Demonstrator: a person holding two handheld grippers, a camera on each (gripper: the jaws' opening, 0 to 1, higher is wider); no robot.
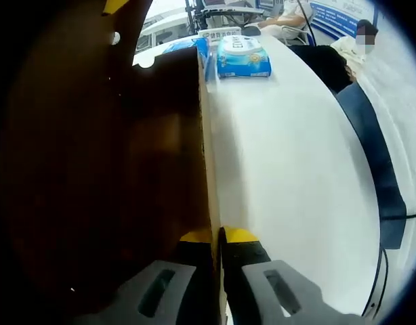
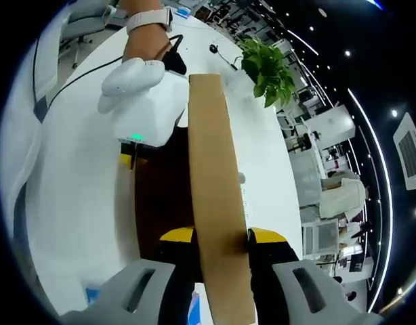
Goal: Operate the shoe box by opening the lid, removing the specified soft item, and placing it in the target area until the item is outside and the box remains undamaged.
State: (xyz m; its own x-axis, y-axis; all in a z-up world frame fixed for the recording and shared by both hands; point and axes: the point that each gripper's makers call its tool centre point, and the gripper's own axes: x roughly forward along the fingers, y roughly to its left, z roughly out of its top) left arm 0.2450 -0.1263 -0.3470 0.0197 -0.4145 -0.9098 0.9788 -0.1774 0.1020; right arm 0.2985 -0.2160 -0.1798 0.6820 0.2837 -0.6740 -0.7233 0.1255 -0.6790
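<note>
The brown shoe box (image 1: 127,169) takes up the left half of the left gripper view, and its inside is too dark to make out. My left gripper (image 1: 217,237) is shut on the box's side wall (image 1: 206,156), which runs edge-on between the jaws. In the right gripper view the cardboard lid (image 2: 211,162) stands raised, with my right gripper (image 2: 220,237) shut on its front lip. Beyond the lid, a gloved hand (image 2: 130,74) holds the left gripper (image 2: 130,159) against the dark box (image 2: 160,196).
The box sits on a white table (image 1: 289,189). A blue pack of wipes (image 1: 242,57) and a second blue pack (image 1: 194,46) lie at its far end. A potted plant (image 2: 265,68) stands beyond the lid. A person sits at the back (image 1: 289,13).
</note>
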